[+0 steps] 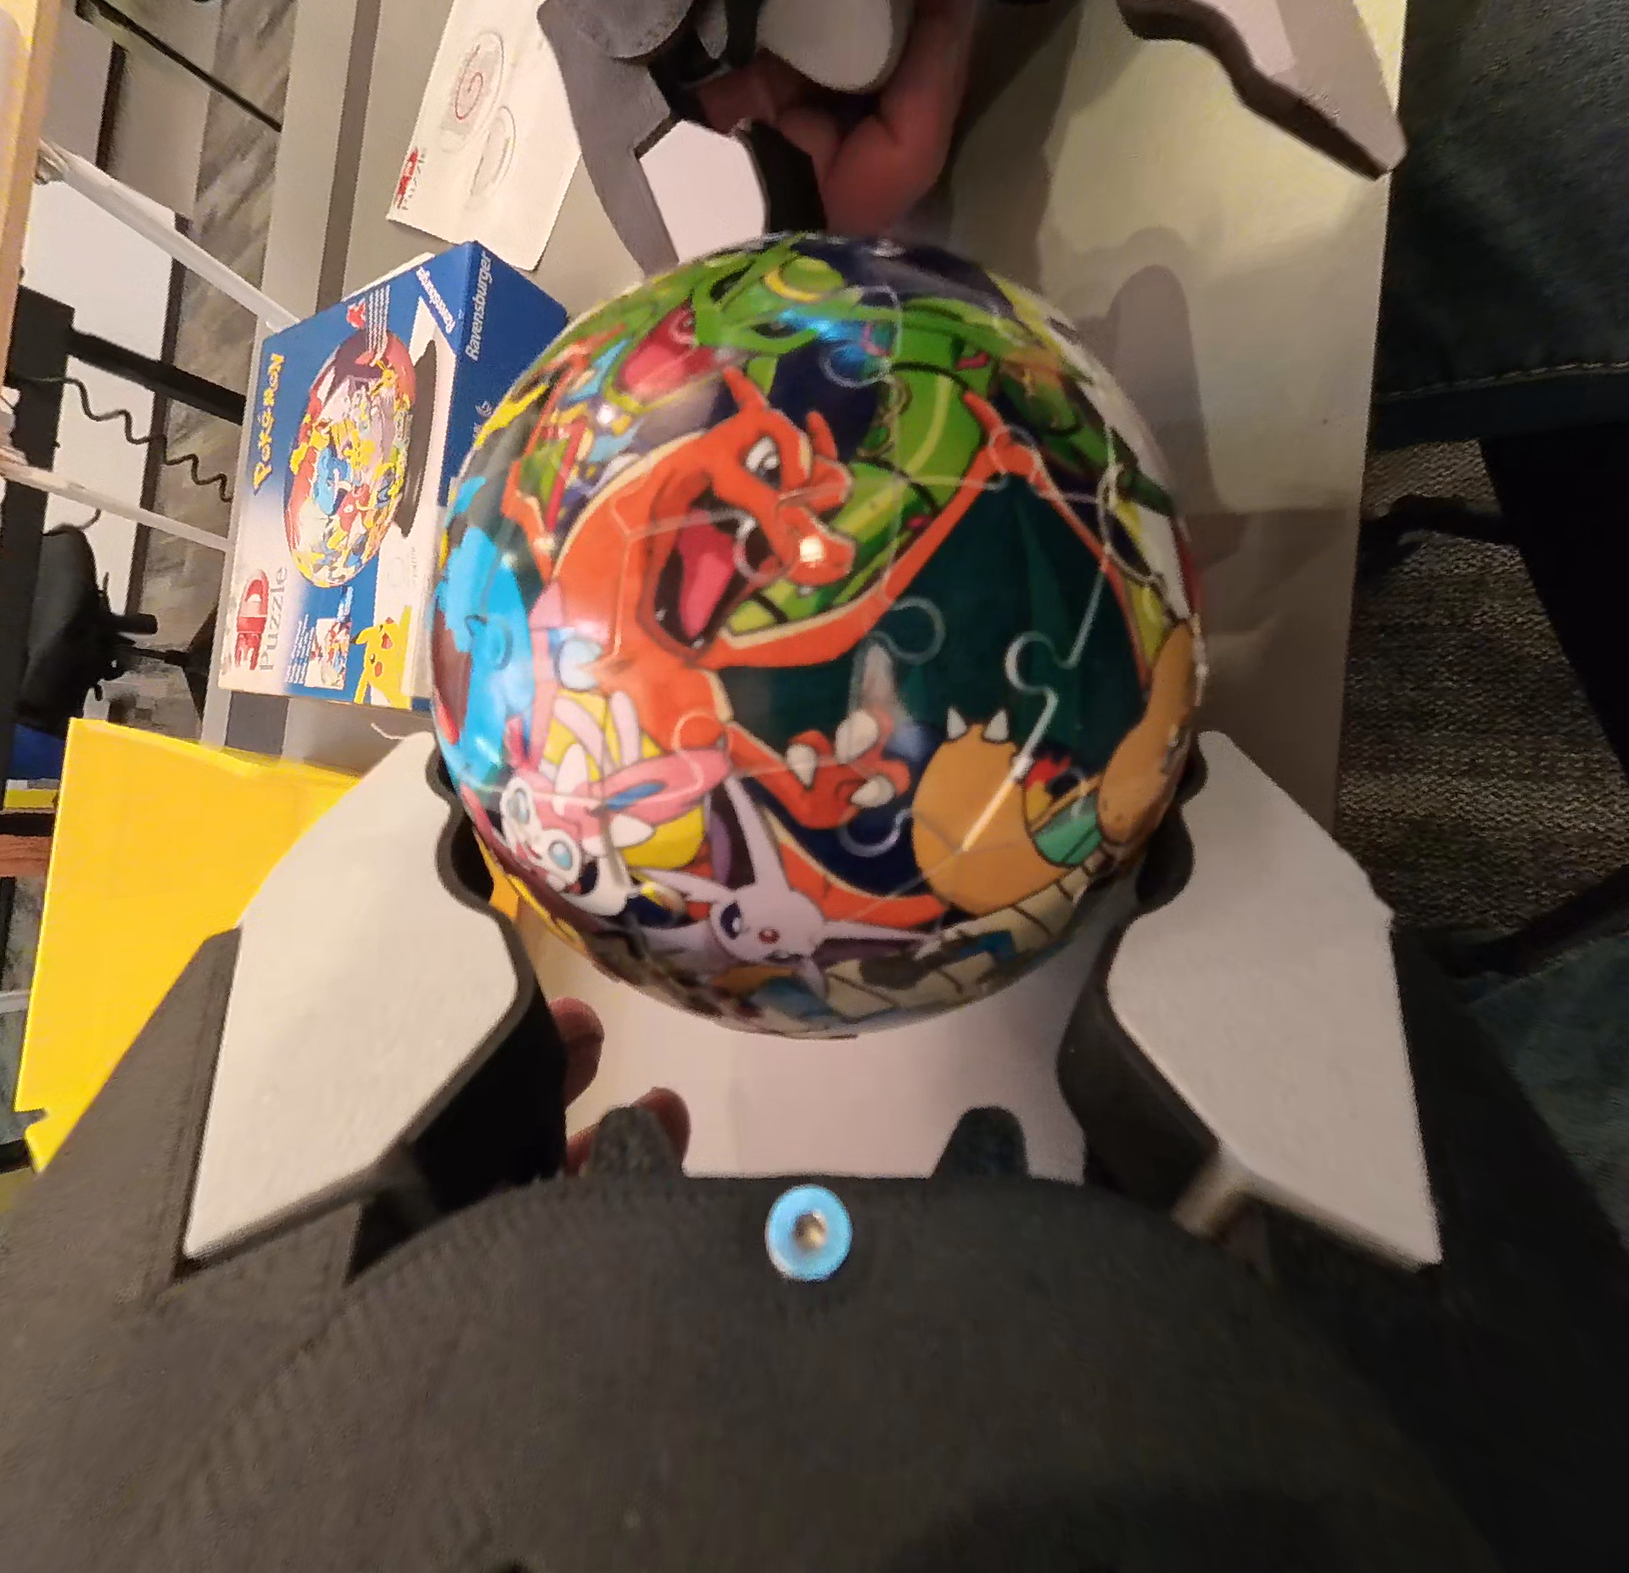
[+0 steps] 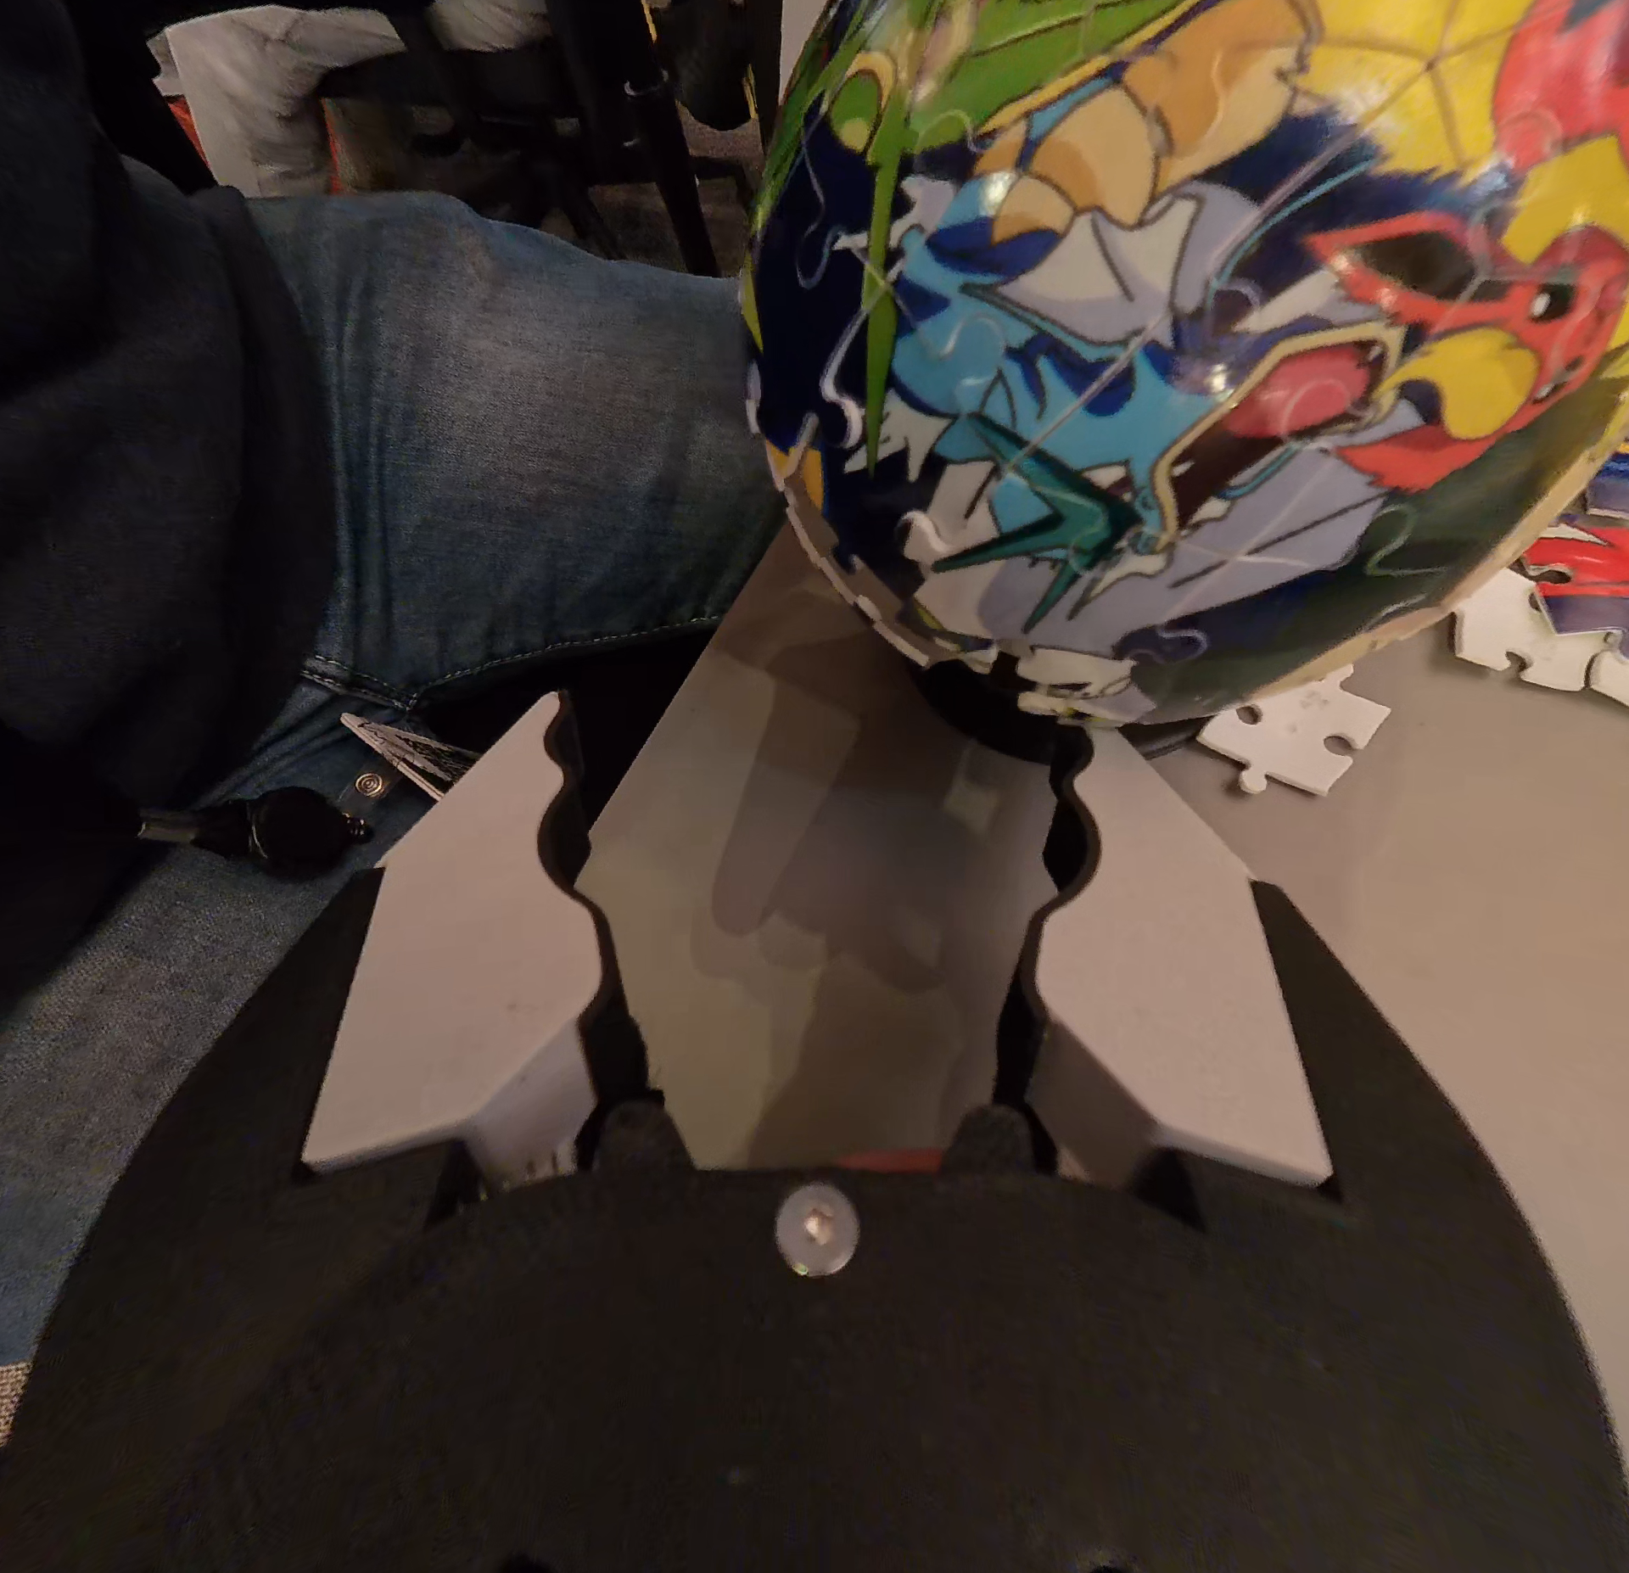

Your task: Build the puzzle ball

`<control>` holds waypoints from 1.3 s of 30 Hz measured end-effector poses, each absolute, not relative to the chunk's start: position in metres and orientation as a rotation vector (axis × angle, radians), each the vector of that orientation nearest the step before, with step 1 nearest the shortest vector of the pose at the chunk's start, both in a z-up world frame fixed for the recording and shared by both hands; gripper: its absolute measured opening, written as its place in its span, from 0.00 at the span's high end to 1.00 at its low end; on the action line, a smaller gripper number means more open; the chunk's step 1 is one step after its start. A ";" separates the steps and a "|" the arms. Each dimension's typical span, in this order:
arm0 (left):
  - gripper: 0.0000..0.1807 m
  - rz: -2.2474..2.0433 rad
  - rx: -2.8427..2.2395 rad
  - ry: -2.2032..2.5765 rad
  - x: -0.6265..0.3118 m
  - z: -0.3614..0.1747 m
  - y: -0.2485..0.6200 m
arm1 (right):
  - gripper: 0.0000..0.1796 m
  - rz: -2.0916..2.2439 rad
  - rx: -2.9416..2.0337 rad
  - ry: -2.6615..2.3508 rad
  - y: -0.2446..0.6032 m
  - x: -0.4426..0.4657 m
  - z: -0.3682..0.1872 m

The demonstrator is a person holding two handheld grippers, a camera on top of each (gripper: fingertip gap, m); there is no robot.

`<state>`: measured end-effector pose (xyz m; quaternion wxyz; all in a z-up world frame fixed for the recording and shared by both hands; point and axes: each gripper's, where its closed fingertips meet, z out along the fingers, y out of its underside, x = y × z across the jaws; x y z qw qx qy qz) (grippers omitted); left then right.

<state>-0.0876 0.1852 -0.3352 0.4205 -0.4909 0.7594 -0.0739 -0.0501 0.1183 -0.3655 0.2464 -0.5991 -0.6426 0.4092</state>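
Note:
The colourful puzzle ball (image 1: 815, 632) fills the middle of the left wrist view. My left gripper (image 1: 815, 764) is shut on the puzzle ball, one white finger pressed against each lower side. In the right wrist view the ball (image 2: 1190, 341) sits at the upper right, with jagged white piece edges along its lower left rim. My right gripper (image 2: 820, 728) is open and empty, just below and beside the ball, its right fingertip close to the ball's underside. It also shows beyond the ball in the left wrist view (image 1: 1014, 200), held by a hand.
Loose puzzle pieces (image 2: 1296, 737) lie on the grey table (image 2: 1410, 914) to the right of the ball. The blue puzzle box (image 1: 353, 508) and a paper sheet (image 1: 494, 111) lie to the left. A yellow bin (image 1: 150, 870) stands by the table edge. A person's jeans-clad leg (image 2: 494, 438) is close.

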 end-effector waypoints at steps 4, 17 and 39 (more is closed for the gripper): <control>0.21 -0.180 -1.225 1.902 -0.087 -0.335 0.185 | 0.41 1.115 -1.634 -1.755 0.118 -0.049 -0.366; 0.21 -0.111 -1.230 1.951 -0.085 -0.337 0.185 | 0.41 1.136 -1.648 -1.734 0.120 -0.040 -0.364; 0.21 -0.043 -1.240 2.032 -0.079 -0.338 0.187 | 0.42 1.106 -1.650 -1.704 0.121 -0.024 -0.362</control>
